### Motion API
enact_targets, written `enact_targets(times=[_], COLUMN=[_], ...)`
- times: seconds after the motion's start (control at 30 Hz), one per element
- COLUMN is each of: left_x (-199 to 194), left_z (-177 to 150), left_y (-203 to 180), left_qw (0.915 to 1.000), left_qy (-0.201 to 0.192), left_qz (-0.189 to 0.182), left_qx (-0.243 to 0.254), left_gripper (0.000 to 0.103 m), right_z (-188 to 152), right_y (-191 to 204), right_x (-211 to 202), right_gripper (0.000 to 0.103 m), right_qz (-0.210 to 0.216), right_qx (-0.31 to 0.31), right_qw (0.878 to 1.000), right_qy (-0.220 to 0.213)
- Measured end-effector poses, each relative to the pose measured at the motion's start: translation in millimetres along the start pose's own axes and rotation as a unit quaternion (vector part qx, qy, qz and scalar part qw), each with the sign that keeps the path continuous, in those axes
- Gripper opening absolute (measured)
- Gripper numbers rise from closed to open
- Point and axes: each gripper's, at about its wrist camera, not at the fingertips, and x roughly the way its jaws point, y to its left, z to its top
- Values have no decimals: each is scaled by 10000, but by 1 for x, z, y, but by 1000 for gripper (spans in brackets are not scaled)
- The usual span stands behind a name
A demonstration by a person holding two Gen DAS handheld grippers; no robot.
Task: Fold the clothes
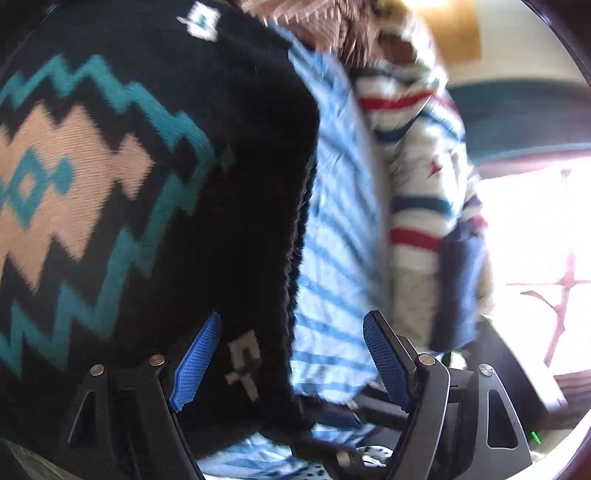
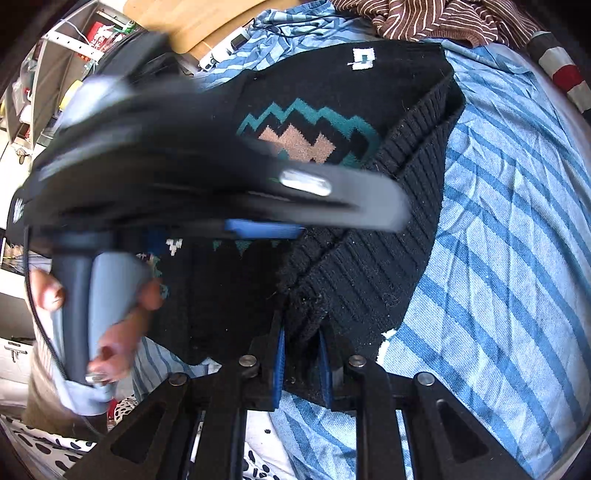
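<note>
Bed covered by a blue striped sheet (image 2: 517, 229). Wooden board (image 2: 192, 22) at the bed's far edge. Cluttered white shelving (image 2: 66, 48) at far left. Bright, overexposed window (image 1: 535, 236) to one side. Spotted black-and-white fabric (image 2: 33, 446) along the bed's near edge.

Knit wool, woven cotton, ridged plastic

The black sweater (image 2: 373, 236) is fuzzy knit with a ribbed hem; the blue striped sheet (image 2: 509, 229) is creased matt cloth; the tongs' pads (image 1: 195, 363) are ridged blue plastic on matt black arms.
</note>
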Motion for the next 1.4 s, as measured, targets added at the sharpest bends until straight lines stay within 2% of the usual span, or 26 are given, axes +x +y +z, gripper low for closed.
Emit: enact_targets(times=[0.03,0.07,0.1,0.13,0.2,0.3,0.33,0.37,0.47,0.57,0.7,0.8,1.0,1.1,1.13,1.17,1.23,1.3,1.4], left_x=[9,15,21,23,13,-17,-30,-42,-71,-85,-83,-82,-84,-93,-99,-106,-124,-142,-151], left_z=[1,-1,-4,-9,-18,-35,-44,-52,-75,-102,-129,-132,-132,-136,-139,-142,-149,-156,-159], left_y=[-1,1,3,8,21,42,52,63,98,130,159,179,189,193,194,194,188,176,157], left_qw=[9999,9997,9994,9990,9992,9981,9966,9947,9866,9785,9699,9666,9676,9657,9648,9637,9603,9575,9641], left_qy=[98,159,210,210,-6,-461,-671,-833,-1195,-1390,-1486,-1476,-1461,-1455,-1510,-1587,-1816,-1999,-1990], left_qz=[92,176,275,404,383,32,-11,-58,-204,-266,-219,-172,-149,-185,-100,30,588,1115,1189], left_qx=[23,47,68,33,-150,-402,-475,-608,-1096,-1503,-1917,-2090,-2054,-2141,-2150,-2147,-2034,-1753,-1297], left_gripper=[68,48,34,5,5,5,5,5,5,5,5,5,6,22,31,36,39,39,39], right_z=[-1,-2,-3,-4,-6,-11,-12,-13,-11,-7,-4,-6,-11,-11,-12,-13,-13,-14,-18], right_y=[0,0,0,0,2,11,13,16,13,8,4,9,25,33,32,34,36,38,44], right_x=[0,0,1,2,3,5,5,5,-4,-14,-9,-1,17,24,25,29,36,45,60], right_gripper=[18,18,18,18,18,23,35,53,56,68,68,68,61,56,52,43,33,31,31], right_qz=[5,9,6,6,41,317,419,522,809,990,946,798,477,387,317,199,-4,-175,-305], right_qx=[-6,-13,-26,-39,-82,-229,-252,-264,-102,111,251,108,-480,-808,-909,-1011,-1176,-1313,-1531], right_qw=[10000,10000,10000,9999,9998,9987,9980,9973,9961,9949,9950,9960,9951,9929,9921,9912,9891,9866,9801], right_qy=[17,37,66,97,162,324,390,448,338,167,201,392,717,781,803,832,889,954,1225])
